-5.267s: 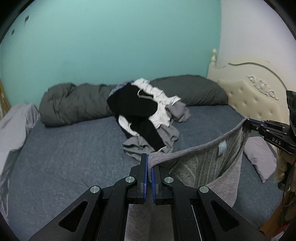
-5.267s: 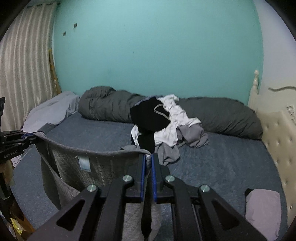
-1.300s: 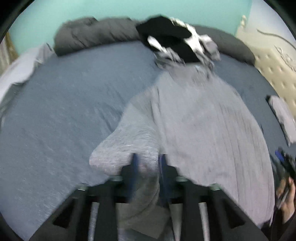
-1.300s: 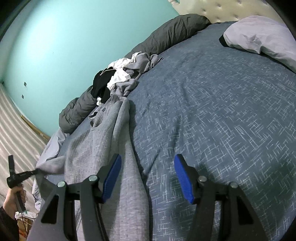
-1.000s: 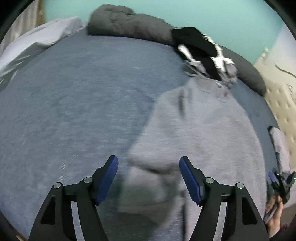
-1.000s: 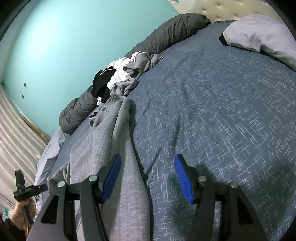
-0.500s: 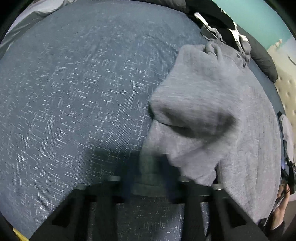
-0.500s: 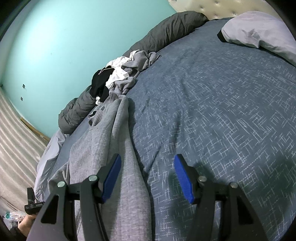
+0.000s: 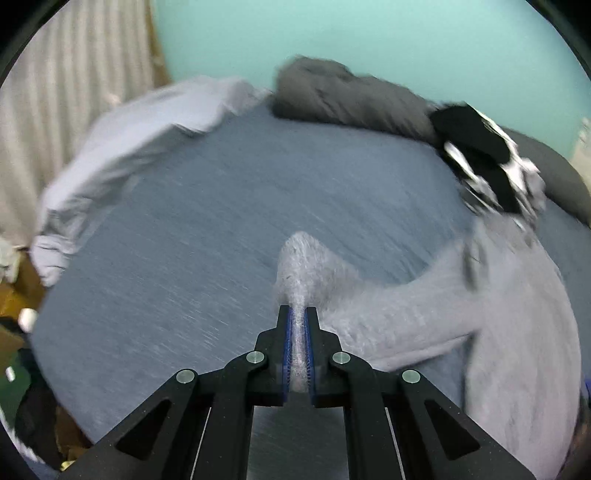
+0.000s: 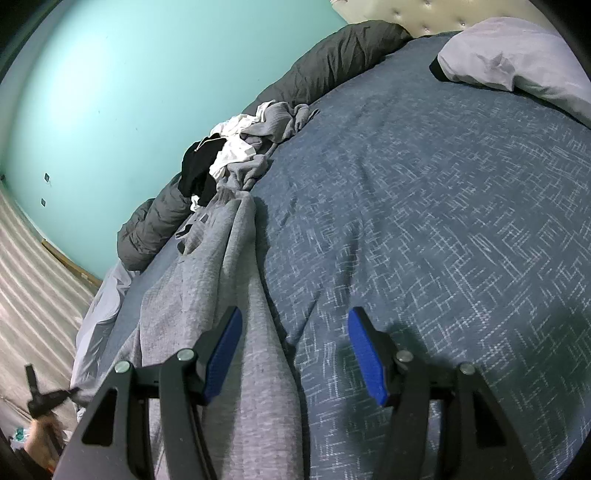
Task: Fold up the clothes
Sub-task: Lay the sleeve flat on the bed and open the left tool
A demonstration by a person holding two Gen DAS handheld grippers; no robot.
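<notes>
Sleeve (image 9: 314,273) of the grey sweater (image 10: 207,266) sits clamped in the left hand-held gripper (image 9: 297,332); only the right wrist view shows the right hand-held gripper (image 10: 293,347) gaping over the bed (image 10: 424,221).

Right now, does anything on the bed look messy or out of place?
Yes. A tangled heap of black, white and grey clothes sits unfolded against the dark rolled duvet by the wall. The grey sweater lies lengthwise, rumpled, one sleeve pinched up in the left gripper.

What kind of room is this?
Most likely a bedroom: a wide bed with a tufted headboard, a pillow and a rolled duvet, plus a pile of clothes on it.
</notes>
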